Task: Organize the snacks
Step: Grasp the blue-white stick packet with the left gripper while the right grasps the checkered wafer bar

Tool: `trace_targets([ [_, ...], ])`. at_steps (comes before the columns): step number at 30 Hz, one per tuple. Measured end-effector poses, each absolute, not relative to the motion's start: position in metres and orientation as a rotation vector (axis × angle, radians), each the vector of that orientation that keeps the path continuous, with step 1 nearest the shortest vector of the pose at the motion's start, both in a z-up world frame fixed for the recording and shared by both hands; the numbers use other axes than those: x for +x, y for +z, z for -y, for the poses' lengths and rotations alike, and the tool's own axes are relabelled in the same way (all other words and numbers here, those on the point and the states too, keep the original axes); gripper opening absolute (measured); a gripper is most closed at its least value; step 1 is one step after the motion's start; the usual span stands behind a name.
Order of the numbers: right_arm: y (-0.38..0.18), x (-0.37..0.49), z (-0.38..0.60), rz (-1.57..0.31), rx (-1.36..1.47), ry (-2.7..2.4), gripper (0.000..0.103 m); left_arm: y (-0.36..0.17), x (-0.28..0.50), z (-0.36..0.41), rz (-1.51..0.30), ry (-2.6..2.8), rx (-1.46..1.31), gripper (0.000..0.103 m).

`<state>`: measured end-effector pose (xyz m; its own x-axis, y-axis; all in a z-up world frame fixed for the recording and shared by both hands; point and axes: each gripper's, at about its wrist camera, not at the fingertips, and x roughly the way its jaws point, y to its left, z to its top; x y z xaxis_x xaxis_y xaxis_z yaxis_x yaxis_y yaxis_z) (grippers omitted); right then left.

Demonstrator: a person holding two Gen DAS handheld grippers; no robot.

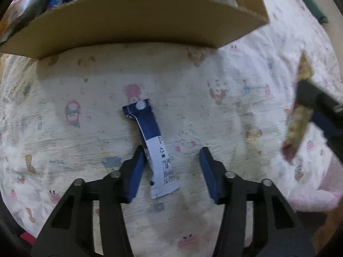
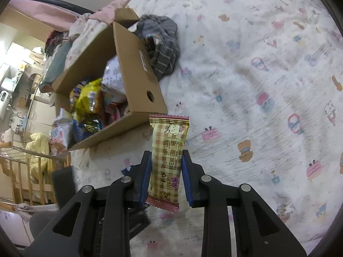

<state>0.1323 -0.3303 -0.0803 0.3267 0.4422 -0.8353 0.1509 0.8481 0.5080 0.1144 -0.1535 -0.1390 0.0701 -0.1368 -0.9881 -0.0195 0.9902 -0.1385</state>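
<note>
The left gripper (image 1: 171, 152) points down at the bedsheet (image 1: 246, 128), its fingers (image 1: 137, 171) spread to either side of a blue and white snack stick (image 1: 153, 147) that lies flat on the cloth. The left pad is just beside the stick's edge, perhaps touching it; the right pad stands clear, so nothing is clamped. The stick lies near the front wall of a cardboard box (image 1: 133, 23), apart from it.

The right gripper (image 2: 166, 162) is clenched on a checked beige snack bar (image 2: 169, 150) with pink crimped ends, both pads pressing its sides. The bar is upright, held above the bedsheet (image 2: 257, 85), just off the near corner of the cardboard box (image 2: 137, 64). Snack bags (image 2: 89, 100) fill the box. A striped grey cloth (image 2: 163, 42) lies against the box's far side.
</note>
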Motion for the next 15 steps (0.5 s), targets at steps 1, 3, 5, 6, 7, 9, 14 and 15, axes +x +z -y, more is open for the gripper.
trace_targets([
  [1, -0.078, 0.132, 0.332, -1.236, 0.566, 0.208, 0.029, -0.139, 0.113, 0.157, -1.489, -0.081, -0.109, 0.041],
  [3, -0.075, 0.131, 0.335, -1.231, 0.577, 0.217, 0.029, -0.137, 0.111, 0.163, -1.472, -0.082, -0.059, 0.021],
  [5, -0.071, 0.13, 0.338, -1.226, 0.577, 0.228, 0.029, -0.135, 0.11, 0.164, -1.47, -0.087, -0.05, 0.014],
  [6, -0.07, 0.13, 0.337, -1.222, 0.573, 0.233, 0.029, -0.134, 0.11, 0.163, -1.47, -0.09, -0.056, 0.014],
  [7, -0.069, 0.129, 0.336, -1.22, 0.57, 0.236, 0.029, -0.133, 0.11, 0.162, -1.471, -0.093, -0.059, 0.014],
  [9, -0.068, 0.129, 0.334, -1.216, 0.57, 0.241, 0.029, -0.13, 0.109, 0.157, -1.465, -0.094, -0.053, 0.013],
  [14, -0.065, 0.129, 0.333, -1.203, 0.569, 0.231, 0.029, -0.117, 0.108, 0.133, -1.446, -0.085, -0.056, 0.013],
  [15, -0.064, 0.129, 0.333, -1.198, 0.569, 0.228, 0.029, -0.115, 0.108, 0.127, -1.44, -0.083, -0.054, 0.013],
])
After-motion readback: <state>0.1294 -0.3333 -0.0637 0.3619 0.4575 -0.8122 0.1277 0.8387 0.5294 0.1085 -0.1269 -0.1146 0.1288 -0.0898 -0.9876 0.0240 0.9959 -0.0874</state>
